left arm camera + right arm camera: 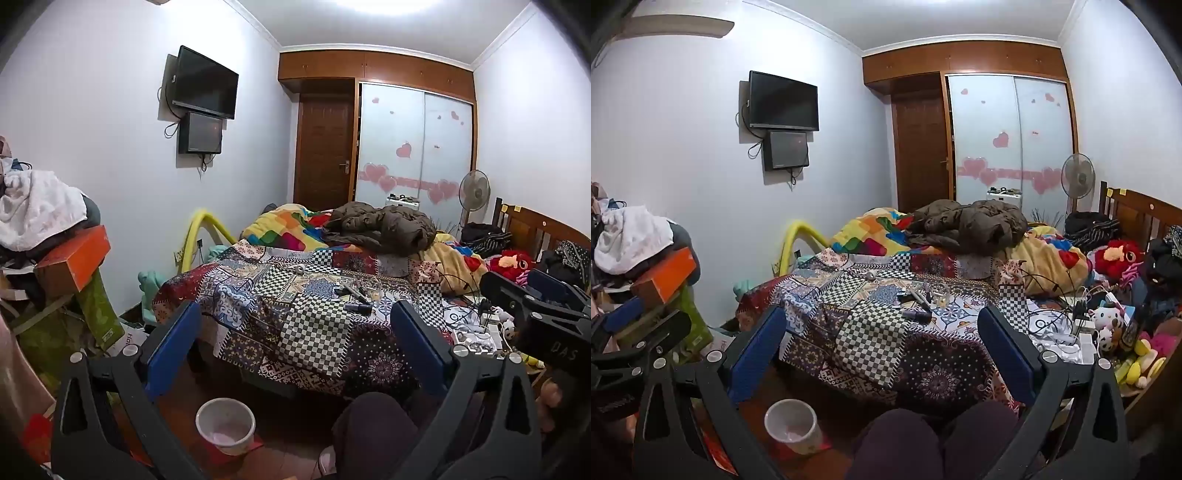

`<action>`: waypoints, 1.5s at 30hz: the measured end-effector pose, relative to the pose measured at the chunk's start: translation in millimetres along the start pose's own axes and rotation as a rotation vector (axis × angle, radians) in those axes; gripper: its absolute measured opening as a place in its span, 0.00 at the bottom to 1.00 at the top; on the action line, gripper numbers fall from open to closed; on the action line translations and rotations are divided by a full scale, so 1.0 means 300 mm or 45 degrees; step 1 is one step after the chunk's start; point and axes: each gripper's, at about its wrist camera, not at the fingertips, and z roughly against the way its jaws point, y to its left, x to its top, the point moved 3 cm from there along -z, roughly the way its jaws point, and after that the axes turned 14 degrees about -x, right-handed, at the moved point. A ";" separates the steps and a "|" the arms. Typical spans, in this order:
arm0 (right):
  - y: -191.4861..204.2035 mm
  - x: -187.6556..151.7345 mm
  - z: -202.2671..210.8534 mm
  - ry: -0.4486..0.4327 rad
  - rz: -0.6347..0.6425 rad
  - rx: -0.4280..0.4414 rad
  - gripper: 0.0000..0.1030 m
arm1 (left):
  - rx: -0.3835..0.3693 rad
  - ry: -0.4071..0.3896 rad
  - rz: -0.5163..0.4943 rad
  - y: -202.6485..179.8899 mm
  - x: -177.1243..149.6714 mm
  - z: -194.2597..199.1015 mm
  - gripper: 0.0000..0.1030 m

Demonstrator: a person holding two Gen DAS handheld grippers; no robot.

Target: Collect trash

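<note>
A white trash bin (225, 424) with a pink liner stands on the floor in front of the bed; it also shows in the right wrist view (791, 424). Small dark items (356, 302) and clear wrappers lie on the patchwork bedspread (314, 325), also in the right wrist view (918, 308). My left gripper (295, 332) is open and empty, held above the floor facing the bed. My right gripper (882, 332) is open and empty beside it, and shows at the right edge of the left wrist view (535, 302).
A brown jacket (967, 225) and coloured blankets lie further back on the bed. Cables, a power strip (1082, 332) and plush toys crowd the bed's right side. Piled boxes and clothes (55, 251) stand at left. My knees (934, 439) are below.
</note>
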 end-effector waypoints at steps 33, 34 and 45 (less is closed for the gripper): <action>0.012 0.005 0.018 -0.013 -0.008 -0.012 1.00 | -0.005 0.009 0.016 0.010 -0.005 -0.025 1.00; 0.012 0.006 0.018 -0.013 -0.009 -0.012 1.00 | -0.004 0.008 0.017 0.010 -0.004 -0.025 1.00; 0.024 0.012 0.017 -0.017 -0.007 -0.013 1.00 | -0.002 0.008 0.019 0.006 -0.001 -0.026 1.00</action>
